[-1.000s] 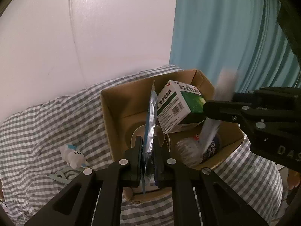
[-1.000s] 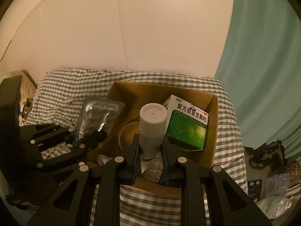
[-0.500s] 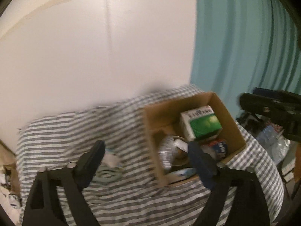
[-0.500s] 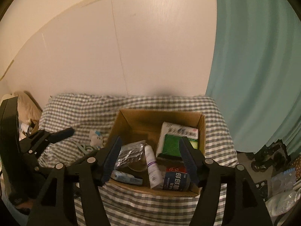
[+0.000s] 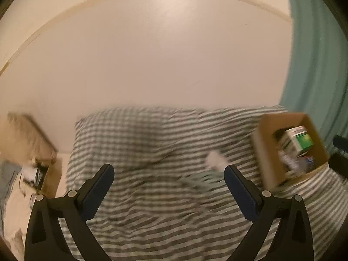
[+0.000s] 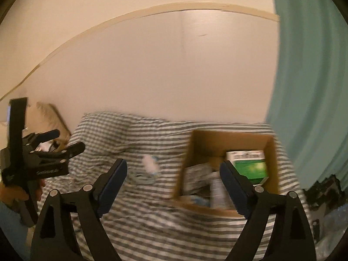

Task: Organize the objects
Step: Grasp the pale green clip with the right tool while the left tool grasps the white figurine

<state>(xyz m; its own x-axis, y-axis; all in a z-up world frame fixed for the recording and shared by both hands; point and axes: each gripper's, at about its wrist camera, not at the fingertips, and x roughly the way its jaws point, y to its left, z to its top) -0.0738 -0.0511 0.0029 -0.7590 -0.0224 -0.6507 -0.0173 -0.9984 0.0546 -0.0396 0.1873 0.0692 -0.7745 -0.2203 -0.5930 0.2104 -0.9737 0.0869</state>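
Both tools spread wide, empty: my left gripper (image 5: 169, 173), my right gripper (image 6: 173, 169) | cardboard box (image 6: 196, 150) on checked bedspread (image 5: 134, 134), packed, green-white carton (image 6: 249, 166) inside | next: settle blur, approach small white item (image 6: 149, 163) low | right view alone shows box interior clearly.

Matt brown cardboard box (image 6: 228, 143); soft gingham cloth bedcover (image 5: 152, 206); smooth matt wall (image 5: 163, 54).

Teal curtain (image 6: 308, 91) — white wall (image 5: 163, 54)
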